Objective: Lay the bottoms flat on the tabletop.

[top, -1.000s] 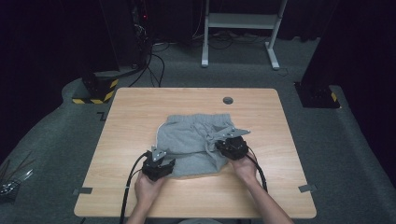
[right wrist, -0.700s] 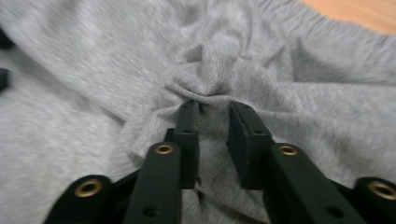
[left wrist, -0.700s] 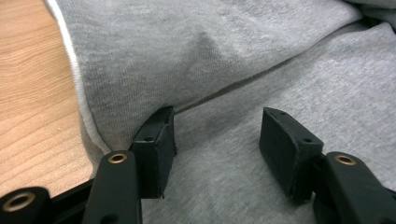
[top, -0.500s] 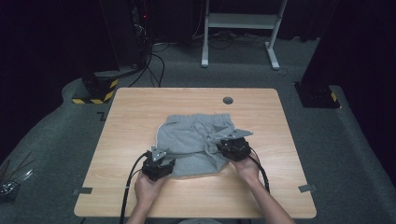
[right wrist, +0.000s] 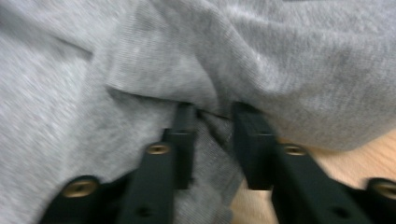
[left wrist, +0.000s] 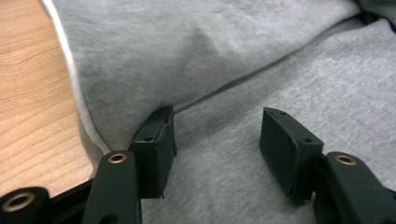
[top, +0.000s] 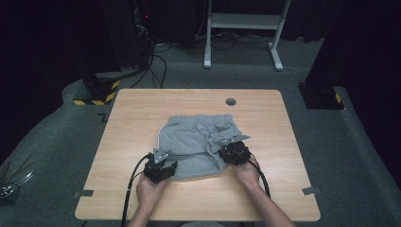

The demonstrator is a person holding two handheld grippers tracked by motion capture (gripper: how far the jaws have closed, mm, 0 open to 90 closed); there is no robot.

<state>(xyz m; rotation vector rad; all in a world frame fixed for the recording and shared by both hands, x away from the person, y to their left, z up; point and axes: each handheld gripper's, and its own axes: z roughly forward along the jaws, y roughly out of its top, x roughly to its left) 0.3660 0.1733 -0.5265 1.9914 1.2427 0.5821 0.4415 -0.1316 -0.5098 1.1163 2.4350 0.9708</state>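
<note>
Both tongs sit on the near hem of the grey shorts [top: 196, 142], which lie near the middle of the desk [top: 132, 118], waistband toward twelve o'clock. Left tongs [top: 163, 163] rest at the shorts' seven o'clock corner; in the left gripper view [left wrist: 217, 140] their jaws stand apart with flat grey cloth lying between the pads, the left pad set just beside a seam and neither pad pinching the cloth. A white-piped edge of the shorts runs along the wood at nine o'clock in that view. Right tongs [top: 231, 149] sit at the shorts' four o'clock side, where the cloth is bunched and folded over. In the right gripper view [right wrist: 212, 135] their jaws have just been closing, and a ridge of crumpled grey cloth is nipped between the two pads, with bare wood showing at five o'clock. A small dark round grommet [top: 231, 101] sits in the desk at twelve o'clock, well apart from the shorts. Each hand grips its tool from the near edge, cables trailing back toward six o'clock.
</note>
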